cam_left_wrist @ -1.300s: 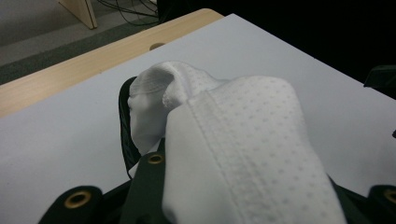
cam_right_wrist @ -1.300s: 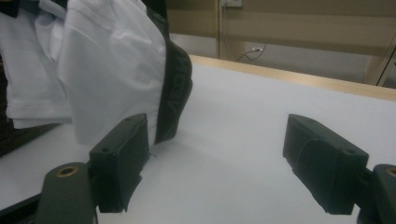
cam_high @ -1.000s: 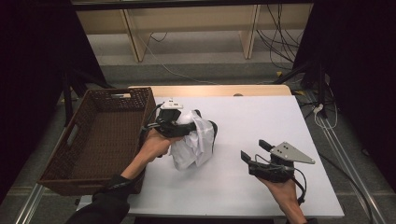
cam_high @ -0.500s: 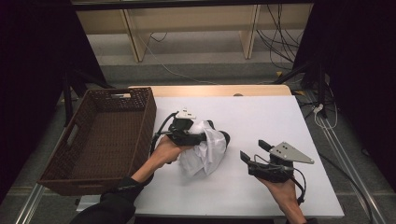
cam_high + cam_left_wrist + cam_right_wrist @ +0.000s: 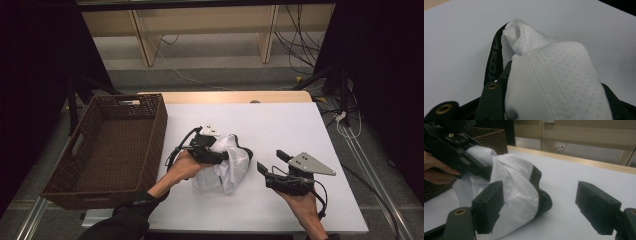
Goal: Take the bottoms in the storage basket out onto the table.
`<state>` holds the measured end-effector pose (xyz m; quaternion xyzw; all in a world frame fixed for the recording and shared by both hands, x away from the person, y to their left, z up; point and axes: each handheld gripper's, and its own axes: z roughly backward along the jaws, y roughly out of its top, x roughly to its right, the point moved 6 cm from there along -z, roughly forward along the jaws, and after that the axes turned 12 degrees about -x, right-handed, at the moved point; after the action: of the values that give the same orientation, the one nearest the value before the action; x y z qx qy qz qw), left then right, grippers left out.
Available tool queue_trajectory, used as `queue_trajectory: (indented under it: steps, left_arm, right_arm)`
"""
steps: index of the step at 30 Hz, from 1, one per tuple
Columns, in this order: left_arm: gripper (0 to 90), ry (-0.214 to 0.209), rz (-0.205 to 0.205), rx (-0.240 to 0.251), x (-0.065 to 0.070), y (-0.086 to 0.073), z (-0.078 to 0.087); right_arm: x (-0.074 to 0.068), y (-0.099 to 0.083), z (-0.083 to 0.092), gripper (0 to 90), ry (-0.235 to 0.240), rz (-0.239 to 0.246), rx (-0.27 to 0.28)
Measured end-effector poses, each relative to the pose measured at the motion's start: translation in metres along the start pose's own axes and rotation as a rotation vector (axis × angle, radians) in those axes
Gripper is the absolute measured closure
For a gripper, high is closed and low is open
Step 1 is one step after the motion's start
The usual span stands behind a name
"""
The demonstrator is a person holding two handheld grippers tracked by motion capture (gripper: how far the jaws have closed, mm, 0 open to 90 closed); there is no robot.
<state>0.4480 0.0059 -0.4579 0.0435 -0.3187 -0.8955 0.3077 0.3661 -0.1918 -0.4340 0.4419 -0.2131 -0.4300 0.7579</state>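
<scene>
A white mesh garment (image 5: 227, 167) with a black lettered band lies bunched on the white table (image 5: 295, 125), right of the basket. My left gripper (image 5: 239, 155) reaches into it from the left. Its jaws have just been opening, and in the left gripper view the cloth (image 5: 549, 75) drapes loosely over and between them with the pads no longer pressing it. My right gripper (image 5: 272, 161) stands open a little to the right of the garment (image 5: 511, 180), with nothing between its fingers (image 5: 487, 206).
A brown wicker basket (image 5: 156, 125) sits at the table's left edge with nothing in it that I can see. Wooden shelf legs and cables stand on the floor beyond the far edge. Bare tabletop stretches behind and to the right of the garment.
My left hand has carried the garment rightward and down from beside the basket to the tabletop, and its jaws have spread. The right hand has stayed still.
</scene>
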Motion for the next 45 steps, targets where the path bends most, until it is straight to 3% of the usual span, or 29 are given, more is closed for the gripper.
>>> queue_trajectory:
  steps: [8, 28, 45]
  left_arm:
    - [44.7, 0.008, -0.038, -0.059, 0.005, -0.01, -0.019]
    - [35.9, 0.014, 0.005, -0.089, -0.004, -0.017, -0.024]
    - [21.3, 0.015, 0.058, -0.169, -0.012, -0.026, -0.032]
  right_arm:
    - [0.0, 0.0, 0.0, 23.8, 0.001, 0.001, 0.001]
    - [0.0, -0.001, 0.001, 23.8, 0.001, 0.006, -0.002]
    - [-0.001, -0.001, 0.0, 23.8, 0.002, 0.009, -0.006]
